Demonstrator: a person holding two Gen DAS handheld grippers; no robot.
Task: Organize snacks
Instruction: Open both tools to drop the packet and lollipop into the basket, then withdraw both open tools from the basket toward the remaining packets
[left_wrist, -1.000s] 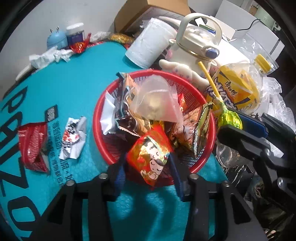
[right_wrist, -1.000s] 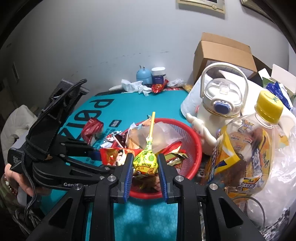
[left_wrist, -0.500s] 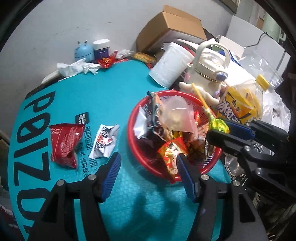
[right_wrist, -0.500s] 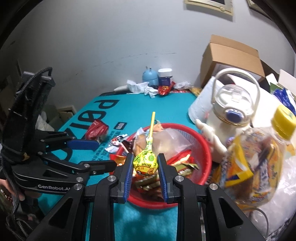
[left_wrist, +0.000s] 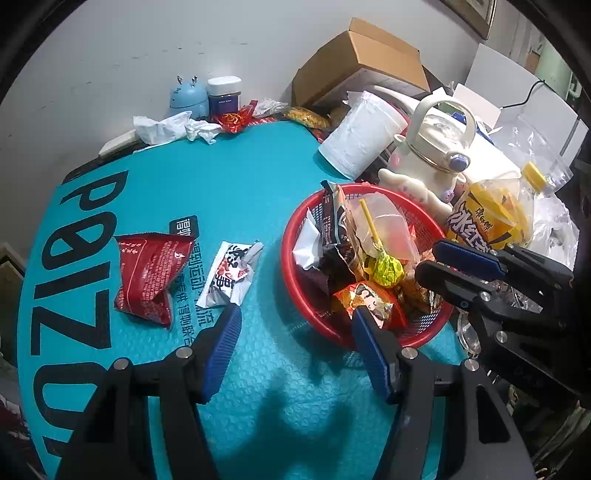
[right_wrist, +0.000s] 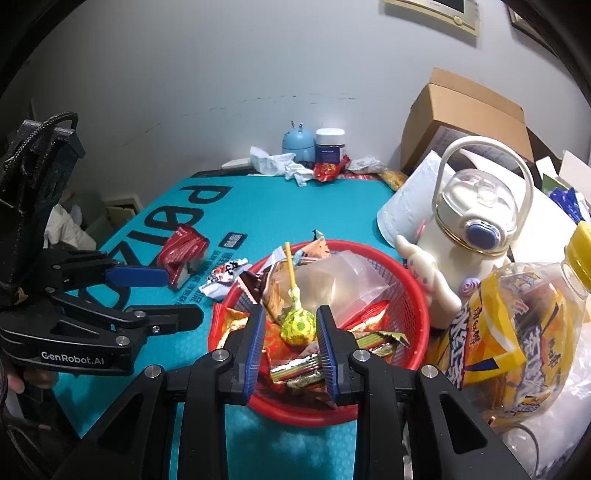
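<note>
A red mesh basket on the teal mat holds several snack packets. A yellow-green lollipop lies on top of them, stick pointing up and back. My right gripper hovers over the basket's near side. Its jaws are opening slightly and a gap shows beside the lollipop. My left gripper stands open and empty over the mat, its right finger at the basket's rim by a red-orange cartoon packet. A dark red packet and a white packet lie on the mat to the left.
Right of the basket crowd a cream bottle with a handle, a yellow-capped bottle in a yellow wrapper and a paper roll. A cardboard box, a blue gadget, a jar and crumpled tissue line the back wall.
My left gripper let the cartoon packet go into the basket, opened wide and drew back and up. The lollipop left my right gripper's pads and now rests in the basket.
</note>
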